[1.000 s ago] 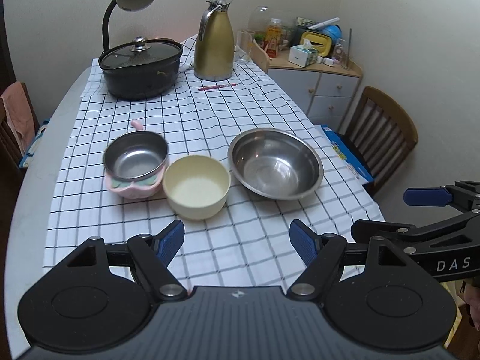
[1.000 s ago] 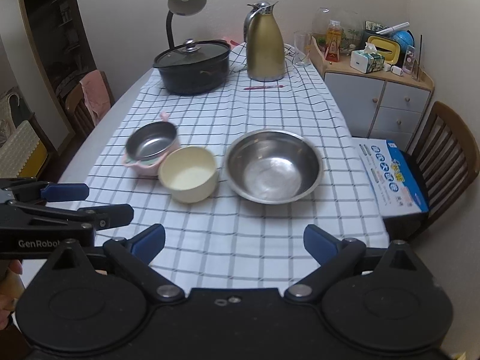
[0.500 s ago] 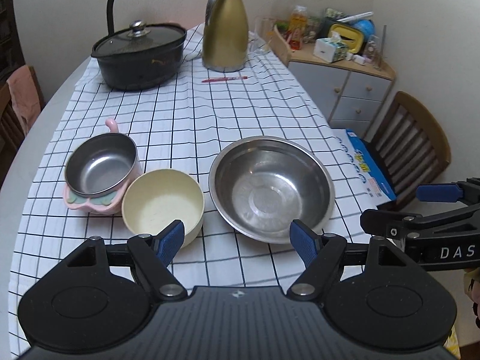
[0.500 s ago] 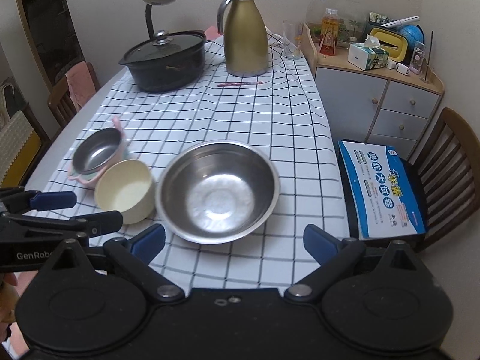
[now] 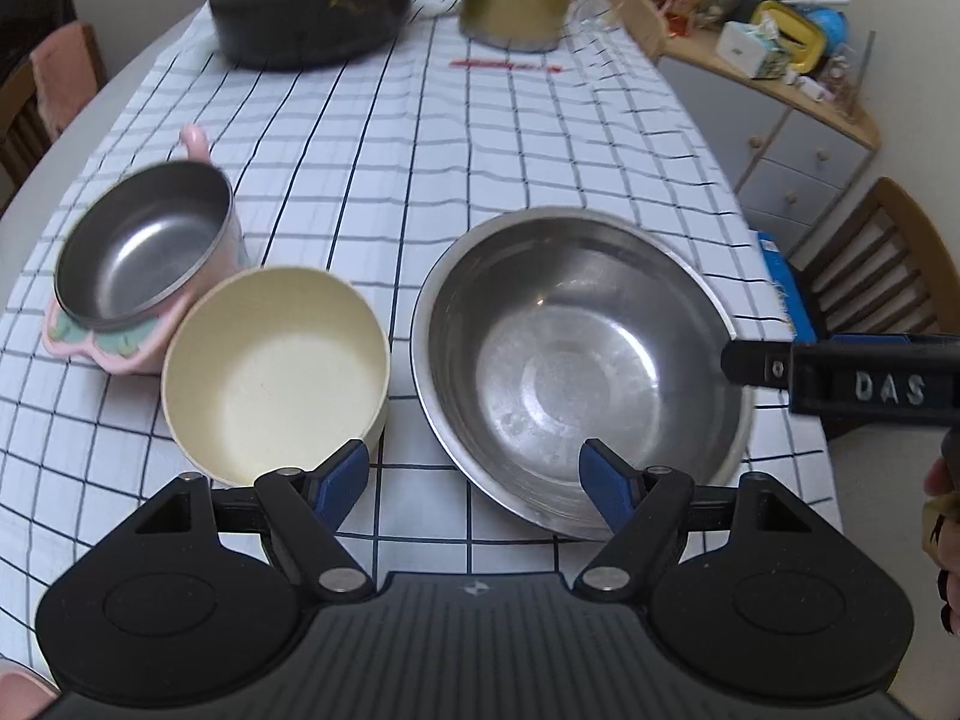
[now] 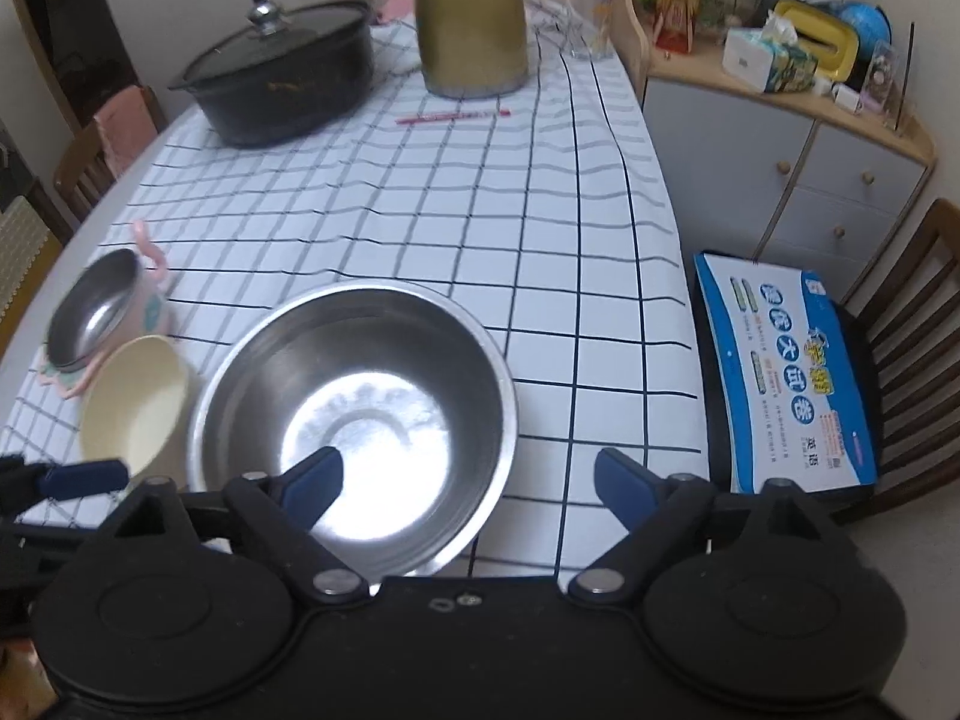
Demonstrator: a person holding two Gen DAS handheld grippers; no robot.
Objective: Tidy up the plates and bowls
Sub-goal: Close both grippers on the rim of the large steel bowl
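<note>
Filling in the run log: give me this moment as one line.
left gripper: open, empty | right gripper: open, jaws just closing slightly, empty | steel bowl, cream bowl: on table, untouched

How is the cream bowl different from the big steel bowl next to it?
The round cream-coloured bowl is matte, narrower and steep-walled; the large stainless steel bowl is shiny, much wider and flares out from a flat base. The cream bowl sits against the pink-based bowl, while the steel bowl stands apart. Both are upright and empty on the checked tablecloth.
</note>
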